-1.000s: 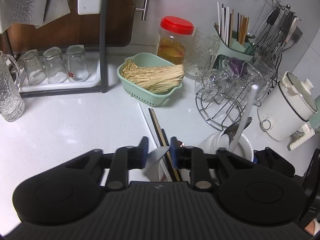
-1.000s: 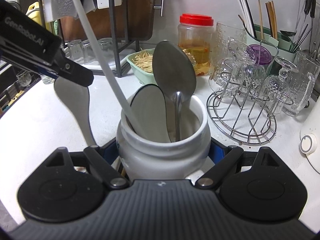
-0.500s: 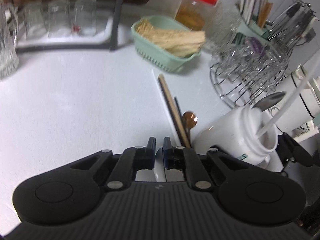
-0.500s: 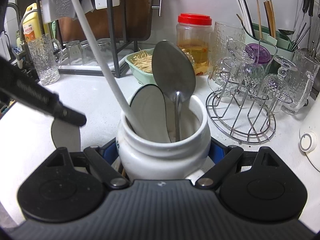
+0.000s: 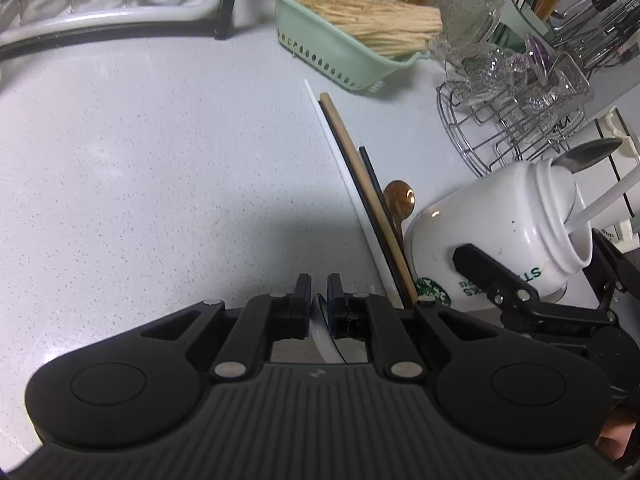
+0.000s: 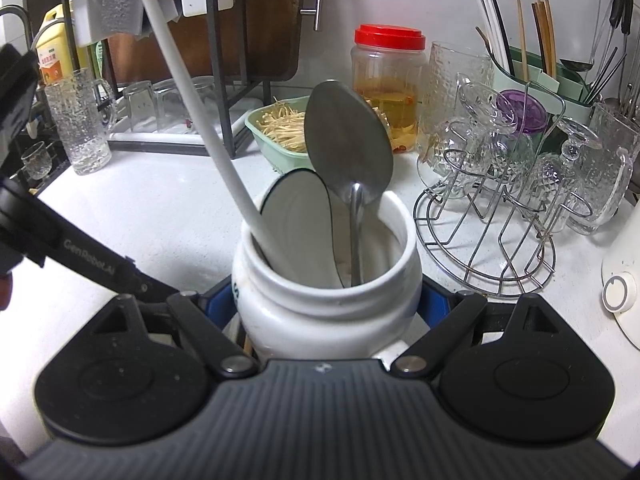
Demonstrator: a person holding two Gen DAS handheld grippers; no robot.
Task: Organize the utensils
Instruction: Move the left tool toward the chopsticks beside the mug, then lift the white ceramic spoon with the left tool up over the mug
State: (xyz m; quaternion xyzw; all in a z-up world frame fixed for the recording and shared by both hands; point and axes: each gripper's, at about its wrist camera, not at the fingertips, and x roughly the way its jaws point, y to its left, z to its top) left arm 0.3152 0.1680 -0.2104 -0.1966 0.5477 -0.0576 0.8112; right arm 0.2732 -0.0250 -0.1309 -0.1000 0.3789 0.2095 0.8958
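My right gripper is shut on a white ceramic jar, with one pad on each side of it. In the jar stand a steel spoon, a white dark-rimmed spoon and a long white handle. My left gripper is low over the counter just left of the jar. Its pads pinch the edge of another white spoon, most of it hidden under the gripper. Beside it on the counter lie white, wooden and black chopsticks and a small bronze spoon.
A green basket of dried strands sits behind the chopsticks. A wire rack of glasses and a green utensil holder stand to the right, a red-lidded jar behind. A white appliance is at far right.
My left gripper has come down from beside the jar to near the counter and tipped more steeply, with the white spoon still in it. The right gripper and jar have stayed put.
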